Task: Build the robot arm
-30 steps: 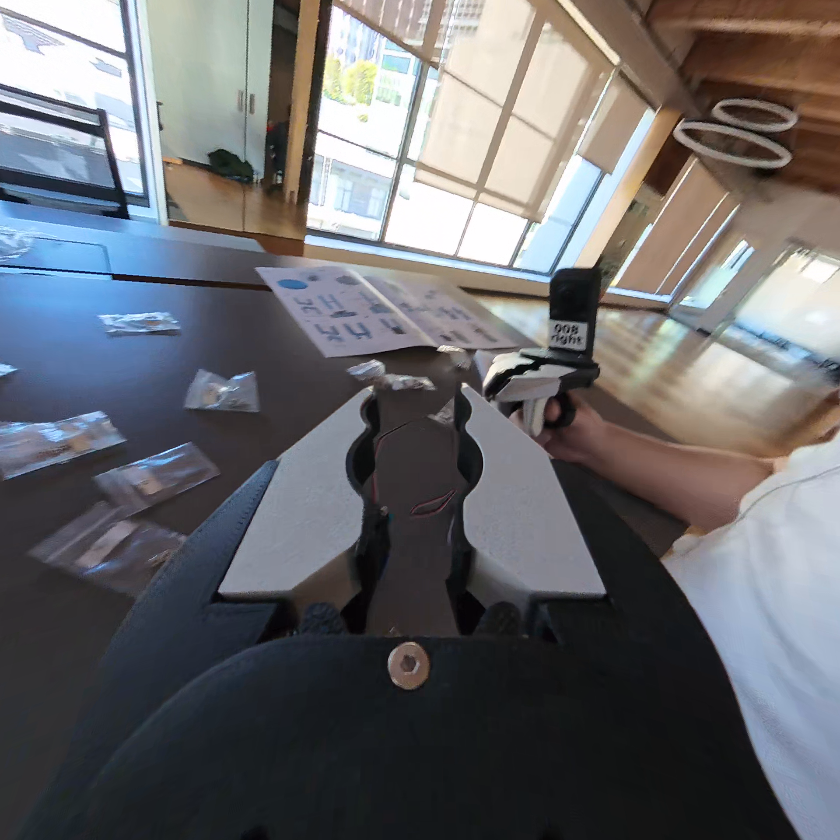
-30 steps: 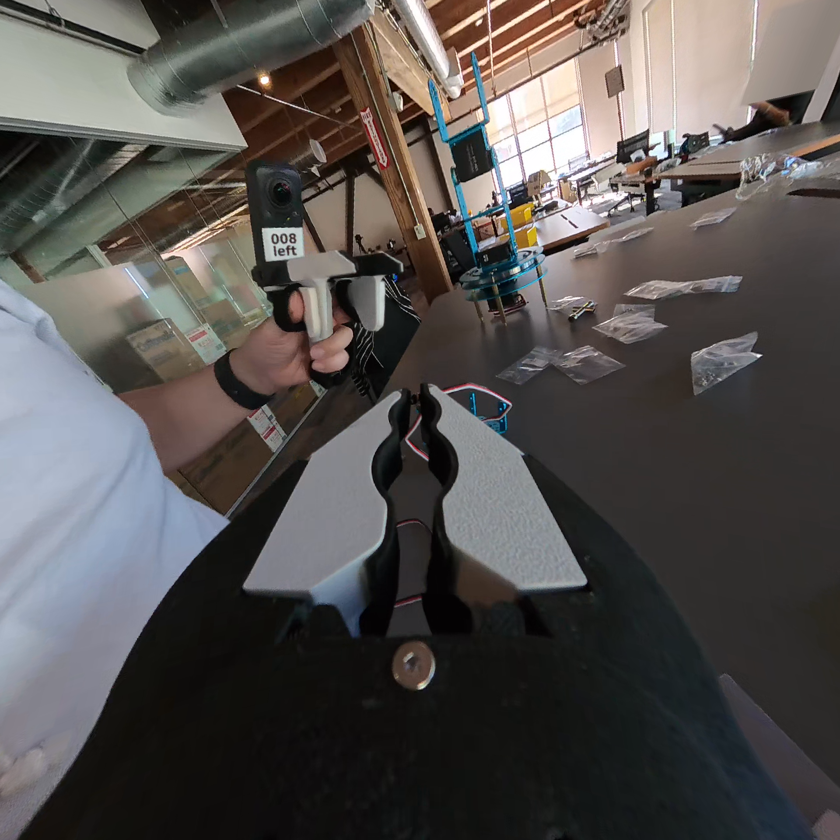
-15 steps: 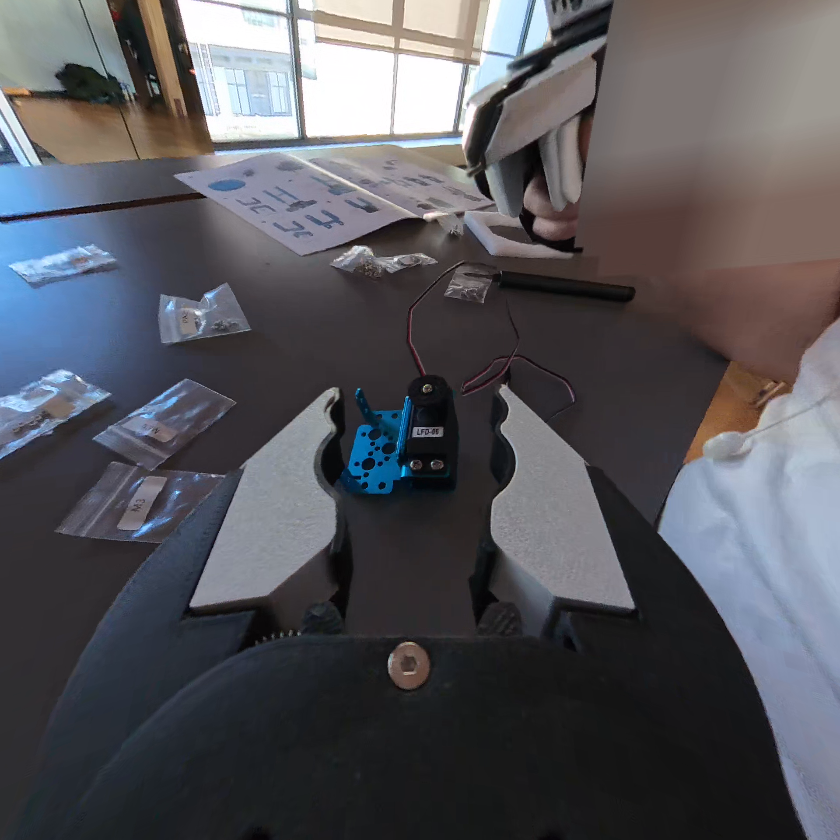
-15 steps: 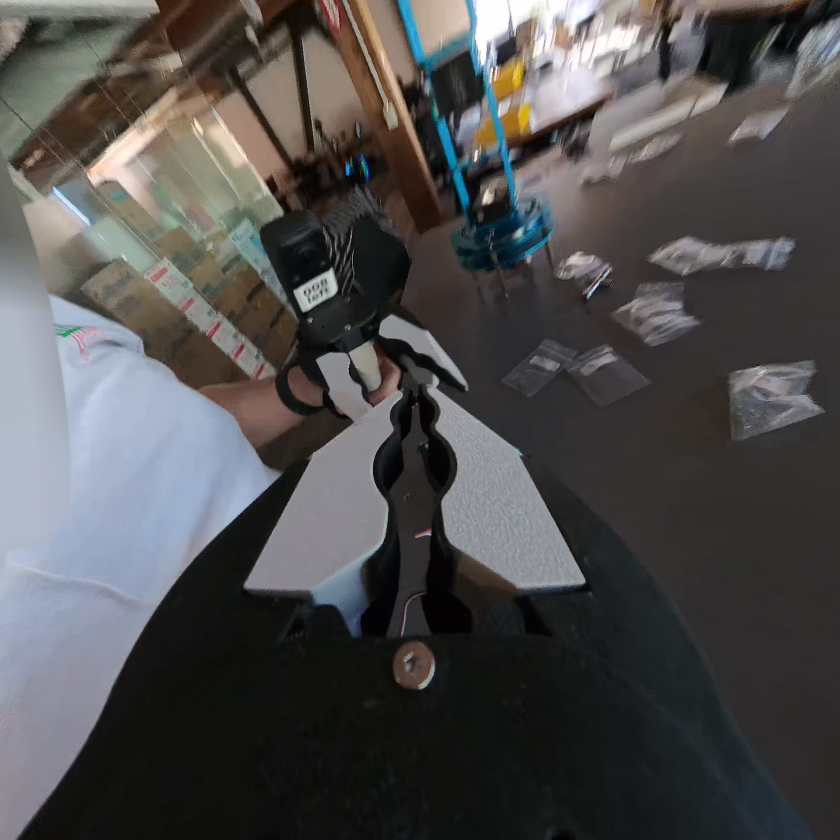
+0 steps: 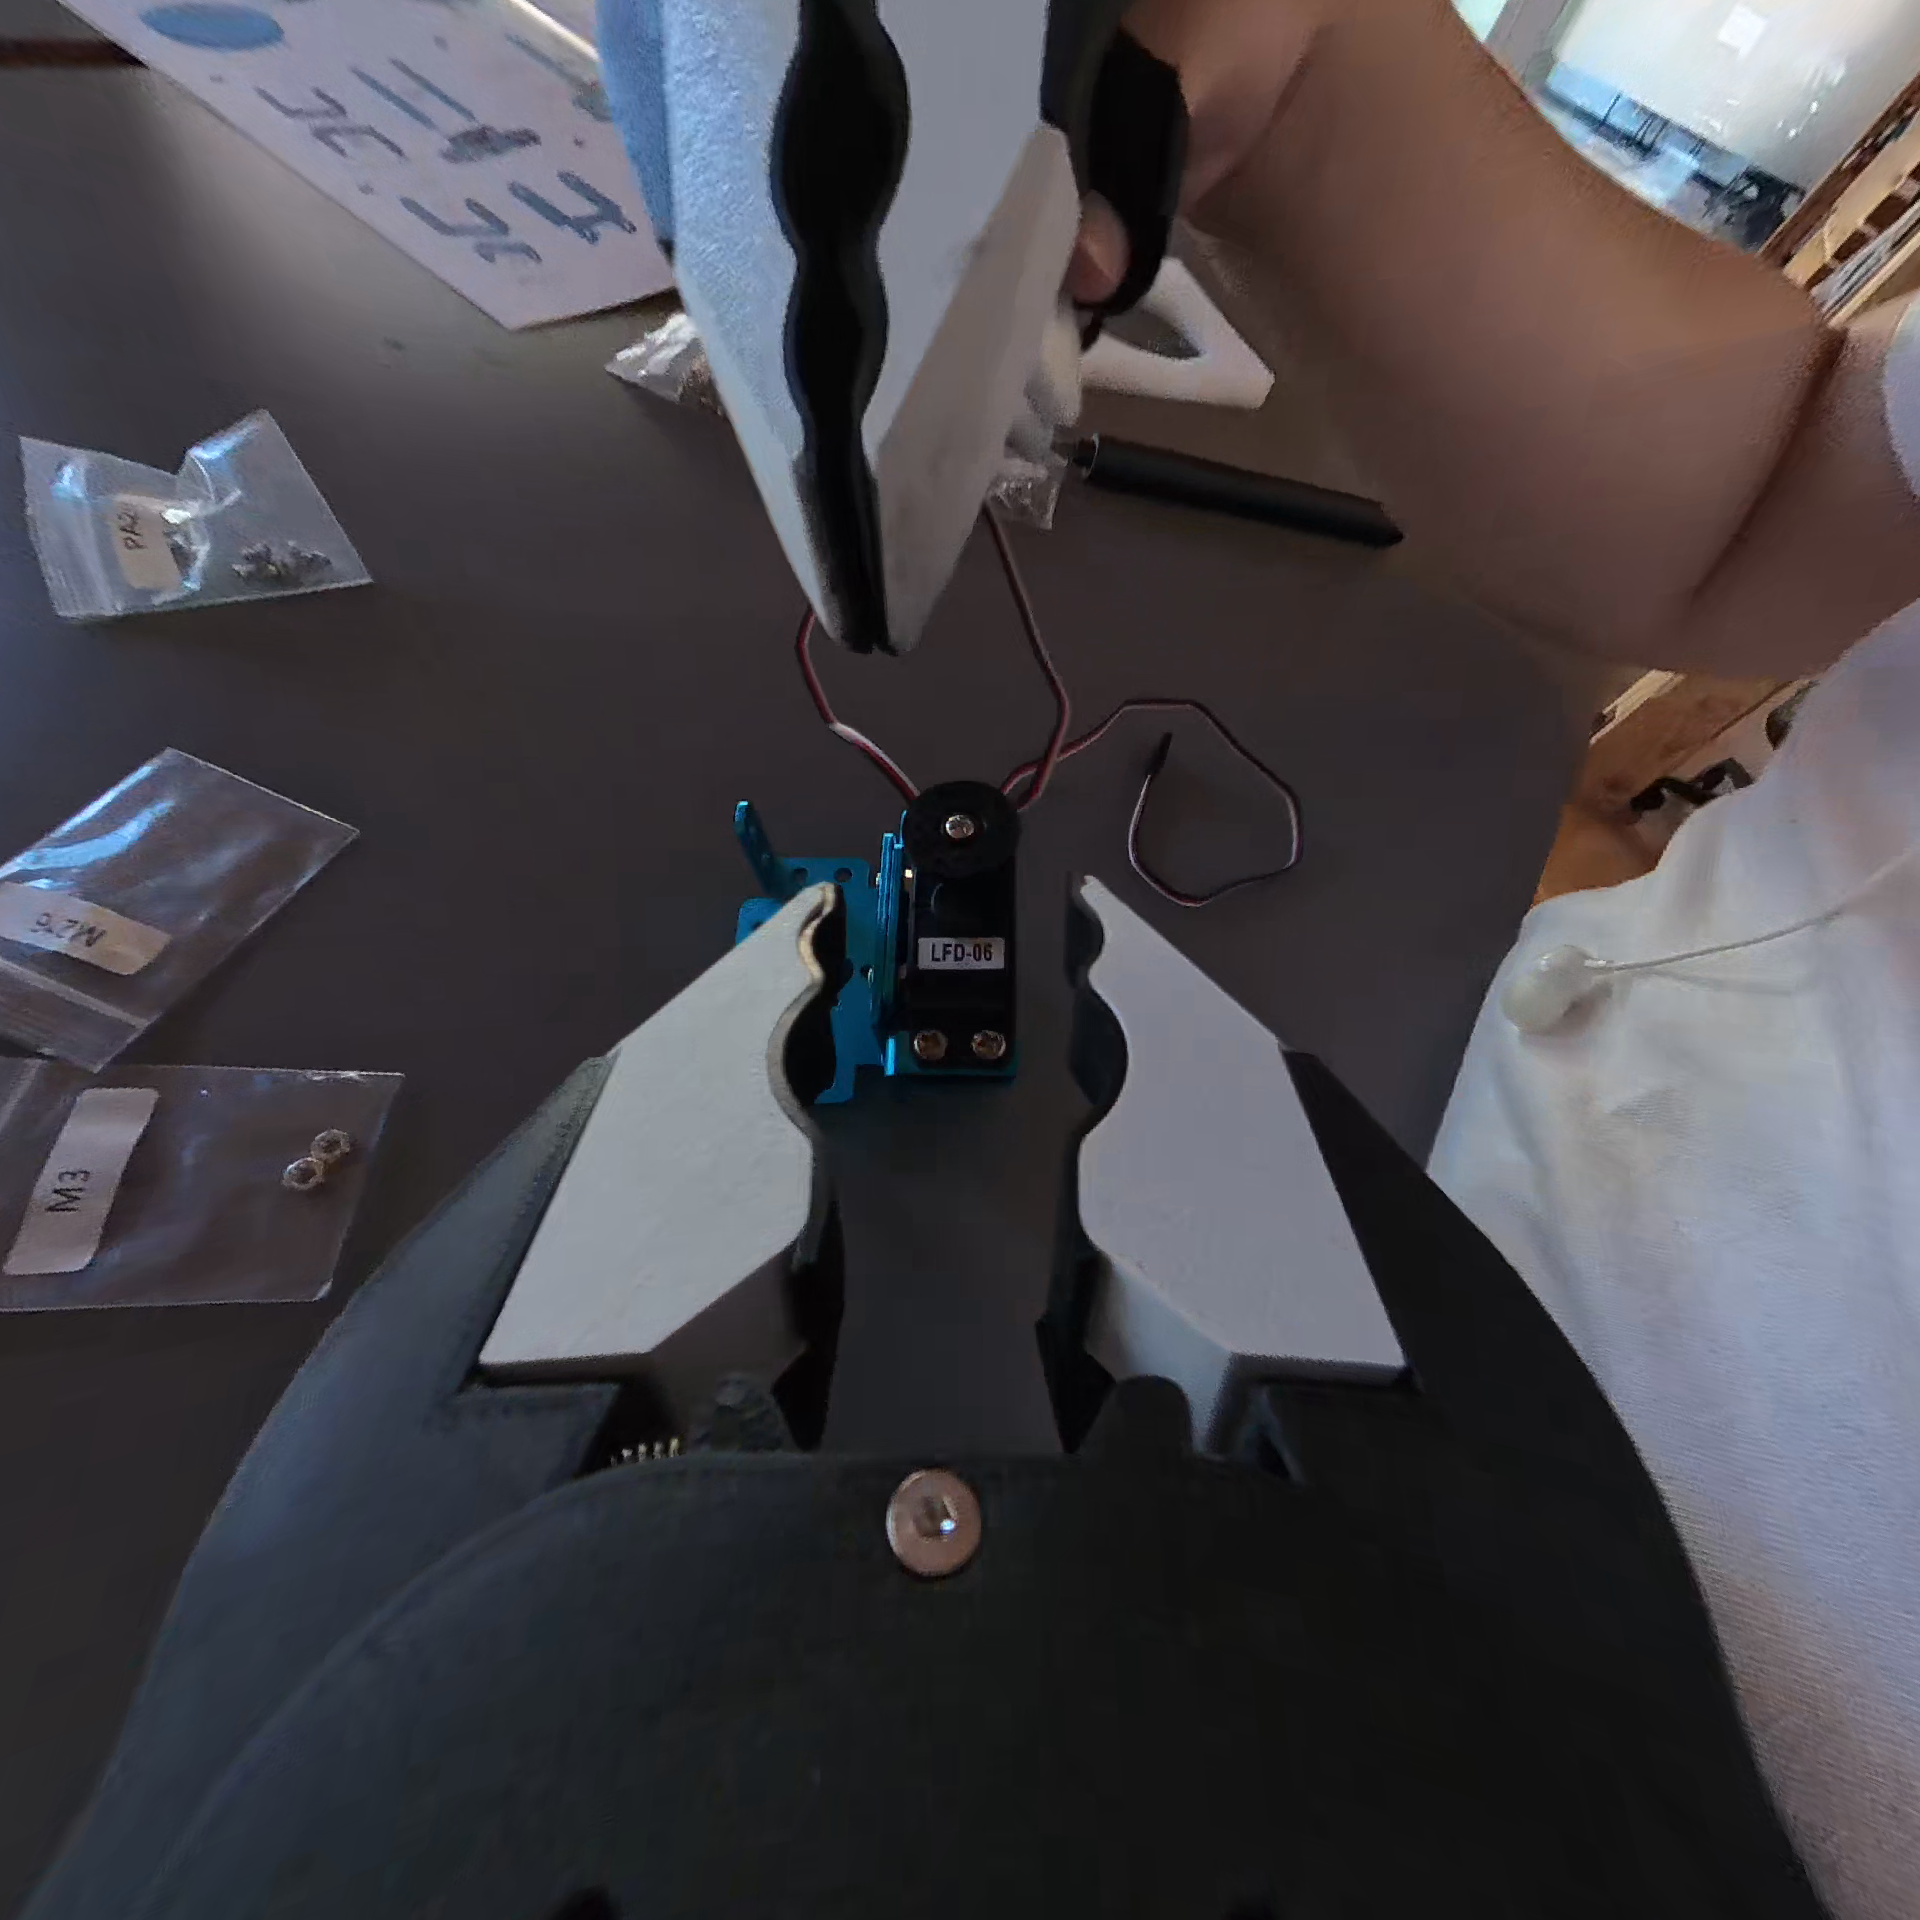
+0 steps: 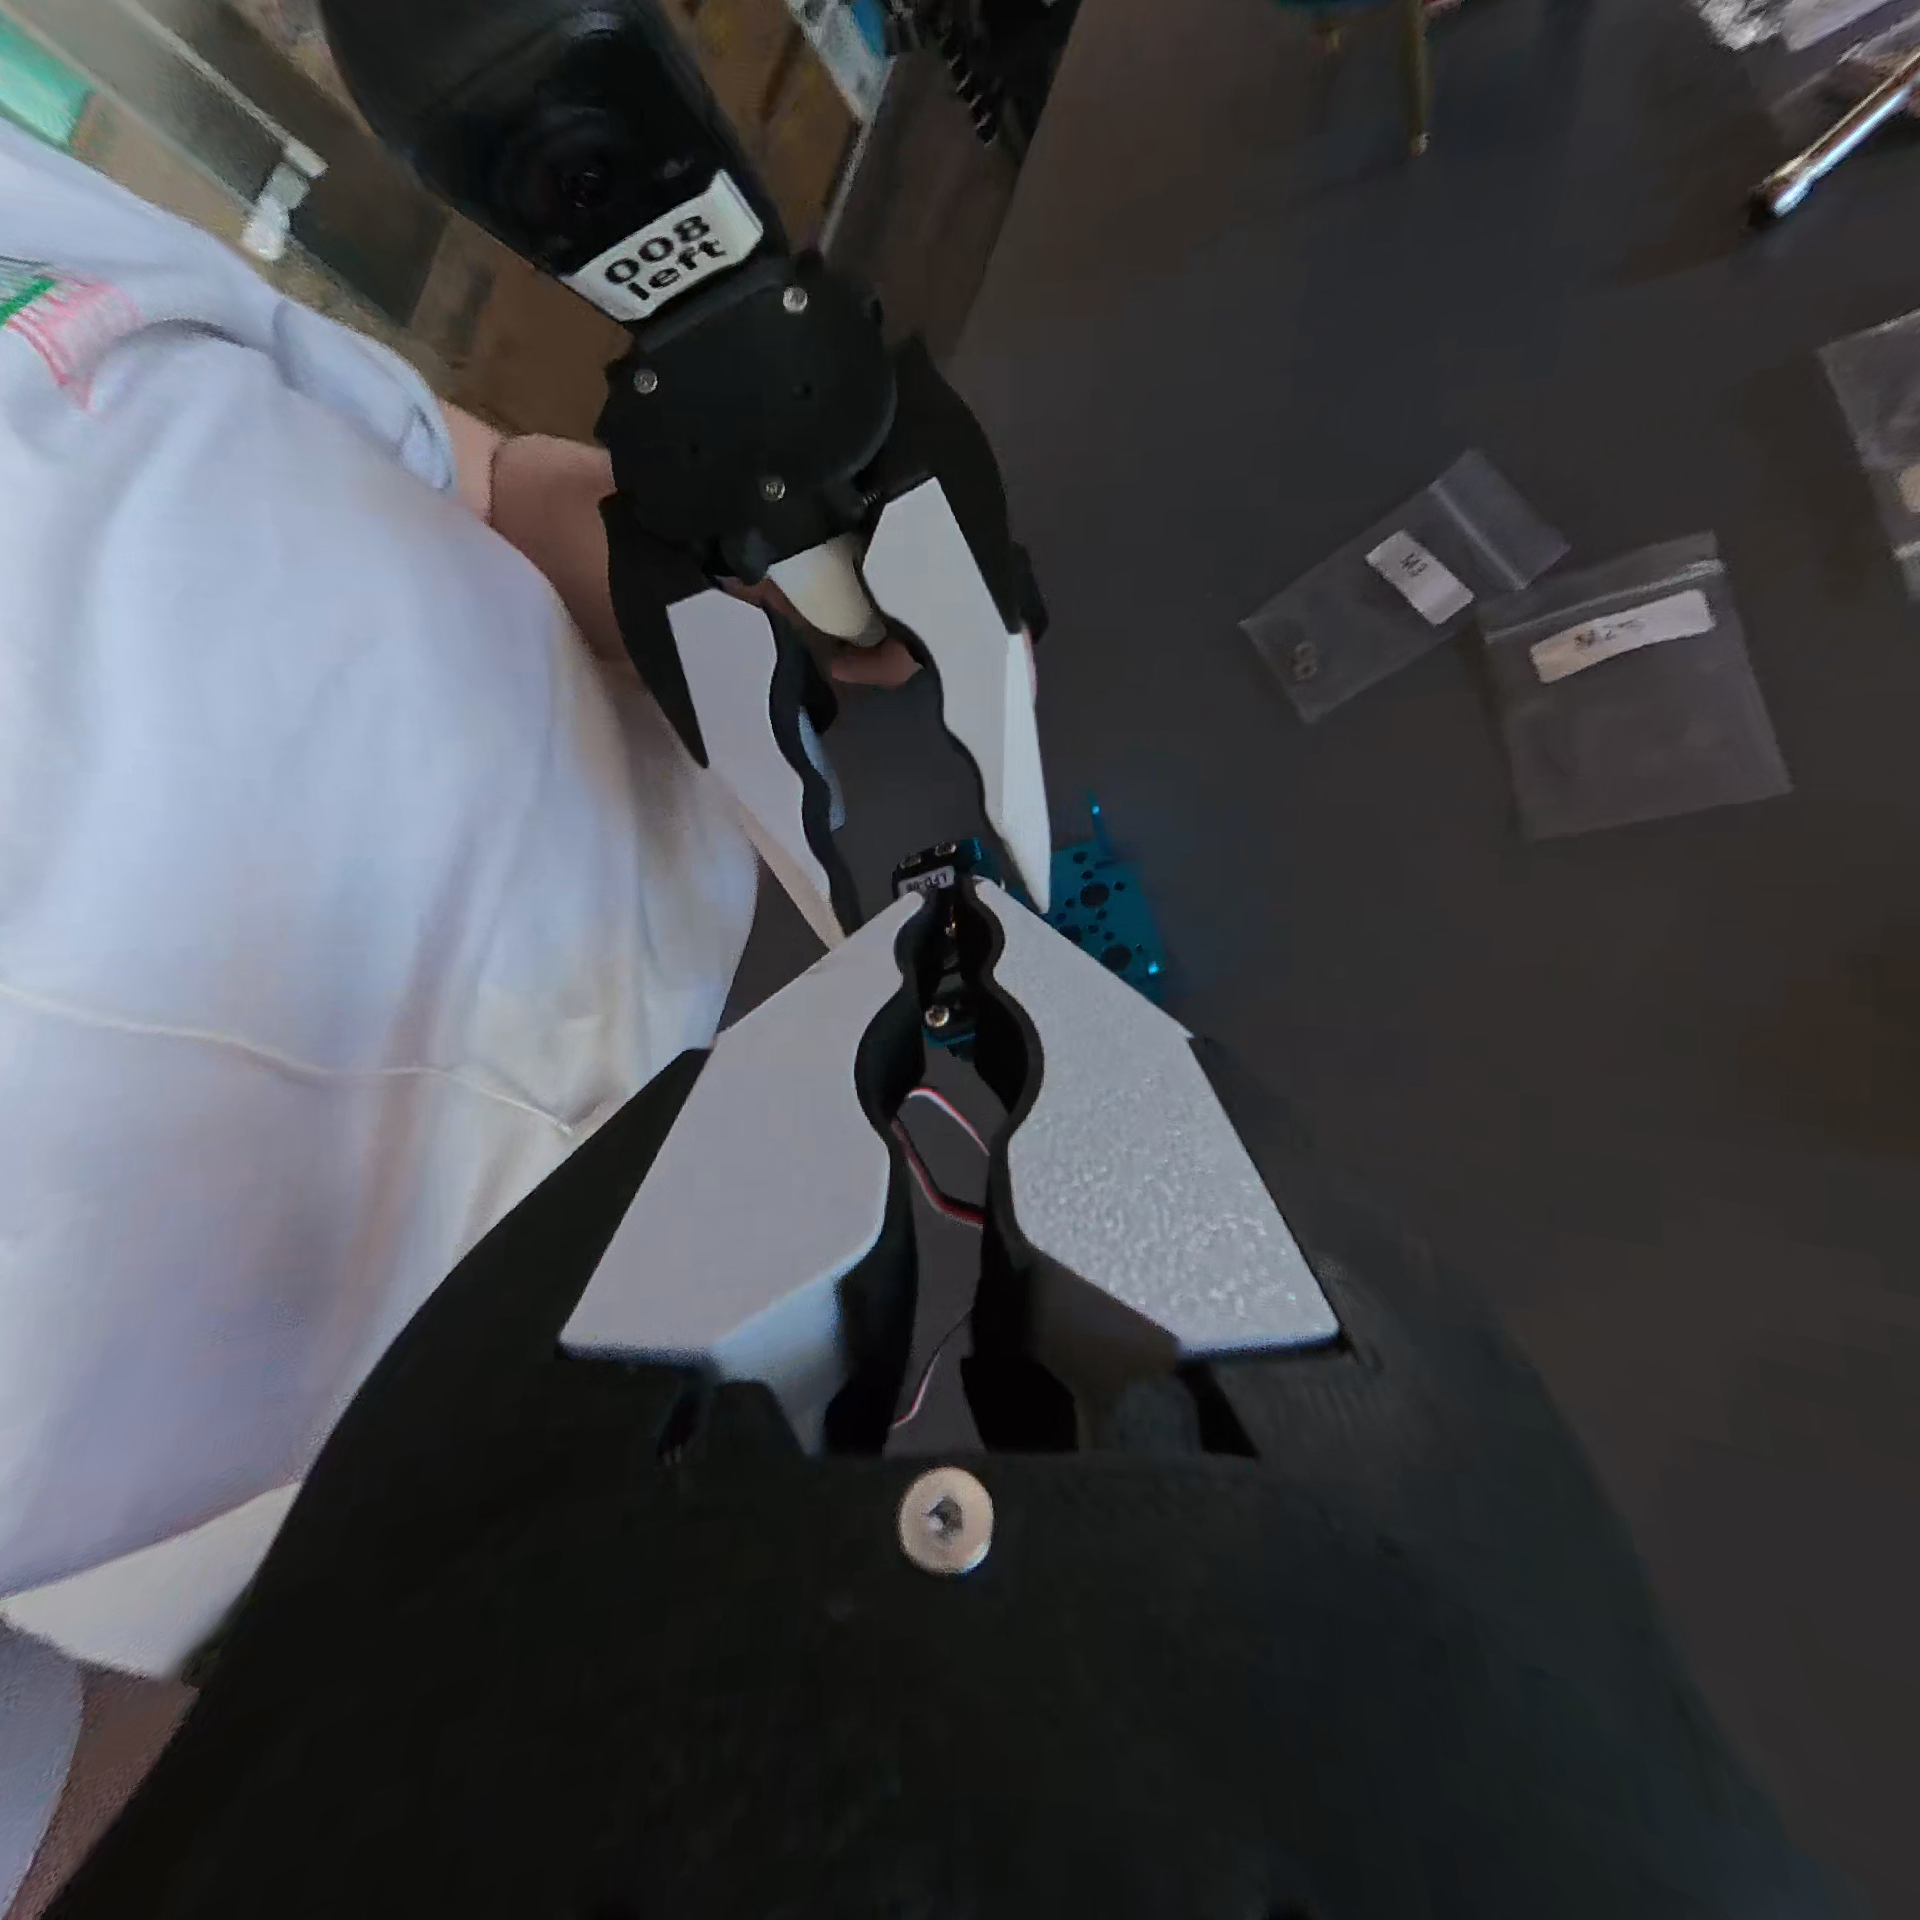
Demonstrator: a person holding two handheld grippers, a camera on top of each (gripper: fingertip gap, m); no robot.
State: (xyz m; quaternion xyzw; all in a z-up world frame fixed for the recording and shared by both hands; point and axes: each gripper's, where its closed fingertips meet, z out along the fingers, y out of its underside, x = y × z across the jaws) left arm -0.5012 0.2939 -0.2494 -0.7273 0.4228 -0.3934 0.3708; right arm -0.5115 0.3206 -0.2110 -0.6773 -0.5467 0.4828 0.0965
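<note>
A black servo (image 5: 961, 935) fixed to a blue perforated bracket (image 5: 831, 935) stands on the dark table (image 5: 520, 675). Its red, white and black wire (image 5: 1060, 696) loops away behind it. My left gripper (image 5: 953, 891) is open, with one finger on each side of the servo and bracket and no clear contact. My right gripper (image 5: 862, 634) is shut and empty; it points down from above, its tips just over the wire behind the servo. In the right wrist view my right gripper (image 6: 951, 891) is shut, with the servo (image 6: 928, 871) and bracket (image 6: 1101, 914) just past its tips.
Clear bags of small hardware lie to the left (image 5: 187, 520) (image 5: 156, 904) (image 5: 177, 1174) and also show in the right wrist view (image 6: 1403, 582) (image 6: 1631, 686). A printed sheet (image 5: 364, 135), a black-handled tool (image 5: 1236, 499) and a white foam piece (image 5: 1174, 353) lie behind. A person's white shirt (image 5: 1714, 1143) is at the table's right edge. About 5 cm separates my left fingertips from my right.
My left gripper has opened, tipped down and moved in until its fingers straddle the servo and bracket. My right gripper has swung down, still shut, to just above the wire.
</note>
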